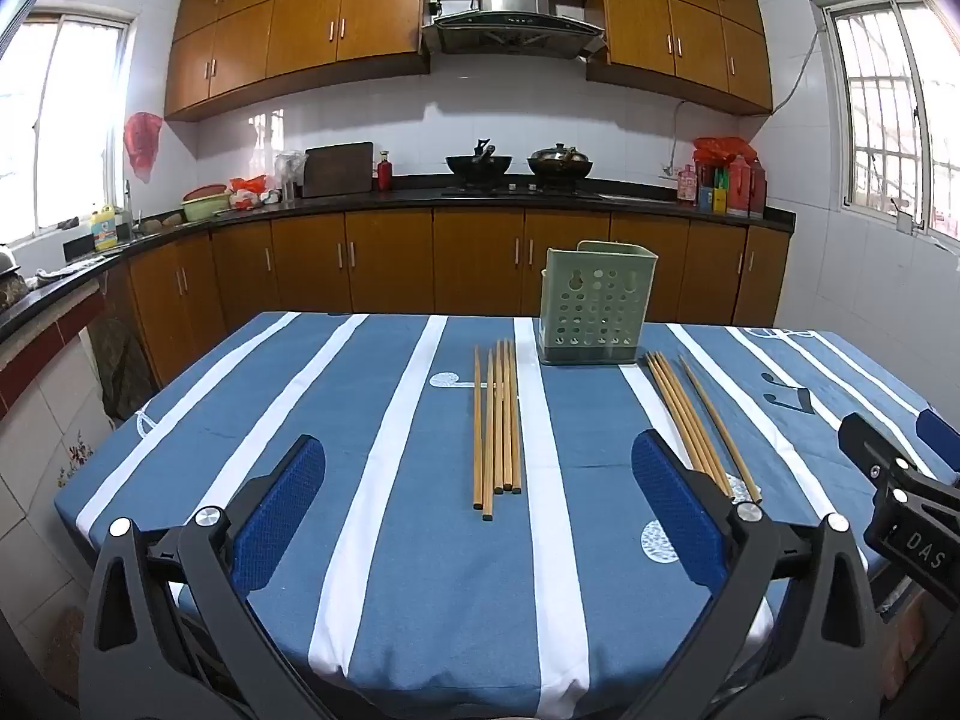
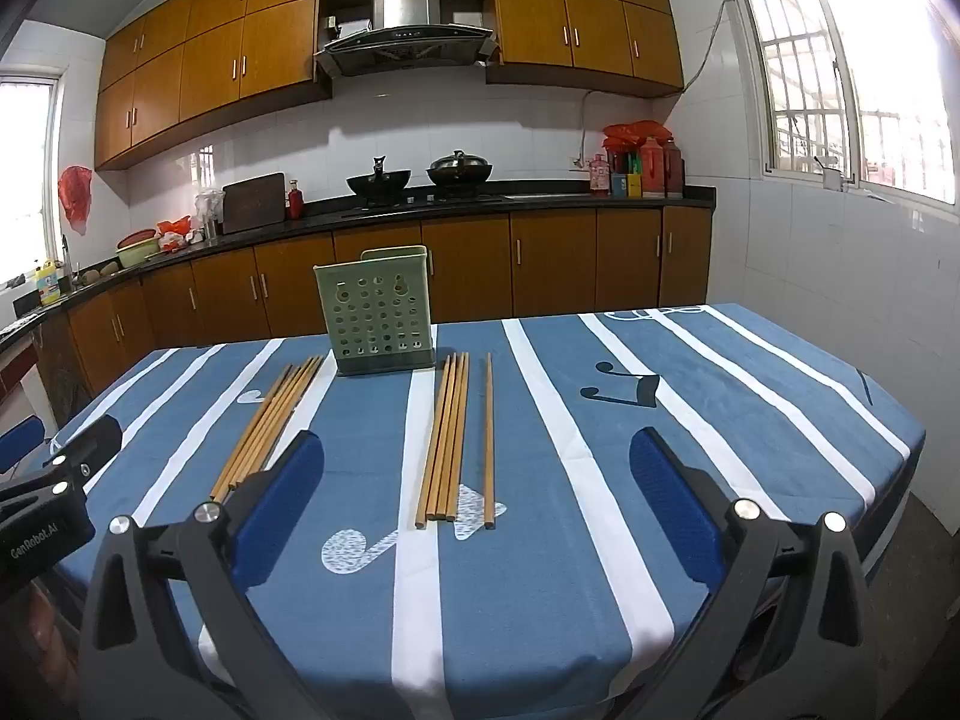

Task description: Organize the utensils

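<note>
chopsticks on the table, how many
10: five chopsticks in a left group before the green holder, four bunched to its right, one single beside them. None looks hidden.

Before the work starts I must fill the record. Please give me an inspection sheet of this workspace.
Surface: table under a blue cloth with white stripes.
Job's things: green holder upright at the far side; left chopsticks and right chopsticks flat in front of it, one lying slightly apart.
Clutter: nothing seen on the table.
Grippers: left gripper and right gripper open, holding nothing.
Cables: wall cable behind the counter.
Surroundings: kitchen counter, two woks, cupboards, windows.
</note>
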